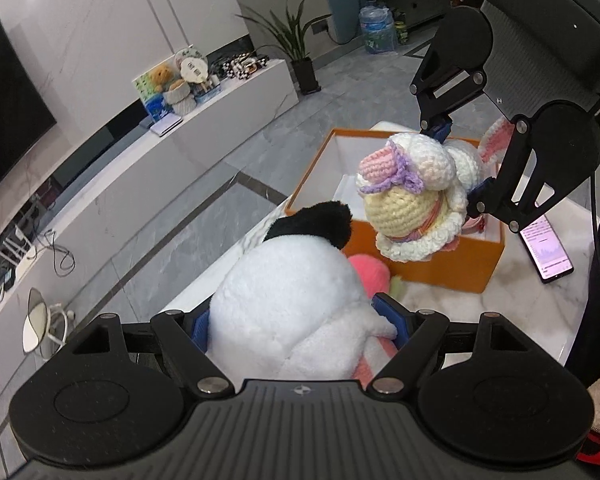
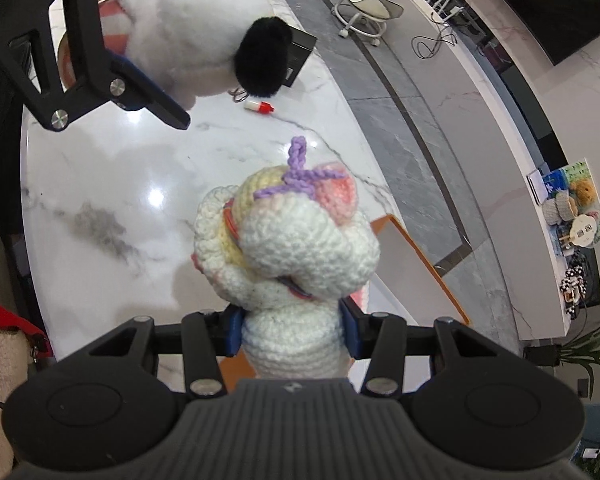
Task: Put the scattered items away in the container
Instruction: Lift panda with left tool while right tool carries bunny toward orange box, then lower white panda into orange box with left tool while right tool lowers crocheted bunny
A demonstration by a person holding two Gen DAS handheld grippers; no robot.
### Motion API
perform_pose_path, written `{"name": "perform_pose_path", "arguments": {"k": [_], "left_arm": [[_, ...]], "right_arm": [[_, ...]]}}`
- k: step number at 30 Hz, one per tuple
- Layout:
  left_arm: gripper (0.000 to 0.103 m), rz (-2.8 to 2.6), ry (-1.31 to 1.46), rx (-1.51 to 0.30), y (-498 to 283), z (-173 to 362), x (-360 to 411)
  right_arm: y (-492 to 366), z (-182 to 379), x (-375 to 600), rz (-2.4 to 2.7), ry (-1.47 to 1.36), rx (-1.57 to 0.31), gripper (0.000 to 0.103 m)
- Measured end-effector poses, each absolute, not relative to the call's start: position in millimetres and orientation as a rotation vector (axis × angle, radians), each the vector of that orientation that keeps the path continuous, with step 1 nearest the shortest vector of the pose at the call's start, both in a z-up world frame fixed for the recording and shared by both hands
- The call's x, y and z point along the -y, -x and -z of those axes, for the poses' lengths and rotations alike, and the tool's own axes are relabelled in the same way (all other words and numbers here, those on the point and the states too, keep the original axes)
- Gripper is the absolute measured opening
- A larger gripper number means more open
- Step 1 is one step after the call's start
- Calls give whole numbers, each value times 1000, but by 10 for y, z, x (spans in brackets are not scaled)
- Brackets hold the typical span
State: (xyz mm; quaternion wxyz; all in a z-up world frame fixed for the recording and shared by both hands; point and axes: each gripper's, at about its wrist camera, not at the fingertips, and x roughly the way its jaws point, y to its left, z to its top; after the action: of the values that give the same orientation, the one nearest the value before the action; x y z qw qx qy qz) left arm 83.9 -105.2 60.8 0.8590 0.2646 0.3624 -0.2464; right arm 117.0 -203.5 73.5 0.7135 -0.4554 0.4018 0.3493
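Grippers loaded — one toy each, above the marble table.
Left gripper, lower centre, is clamped wide on the white plush; right gripper, upper right, pinches the crochet doll at mid-width over the open orange box — box at centre right.
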Motion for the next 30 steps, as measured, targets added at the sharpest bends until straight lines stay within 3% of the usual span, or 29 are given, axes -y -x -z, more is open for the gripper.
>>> {"name": "perform_pose_path", "arguments": {"k": [12, 30], "left_arm": [[92, 602, -606, -698, -940, -812, 1637], [92, 717, -608, -722, -1463, -523, 2407]], "right_arm": [[-1211, -906, 2552, -690, 984, -890, 50], [-1673, -716, 3195, -618, 901, -946, 50]]}}
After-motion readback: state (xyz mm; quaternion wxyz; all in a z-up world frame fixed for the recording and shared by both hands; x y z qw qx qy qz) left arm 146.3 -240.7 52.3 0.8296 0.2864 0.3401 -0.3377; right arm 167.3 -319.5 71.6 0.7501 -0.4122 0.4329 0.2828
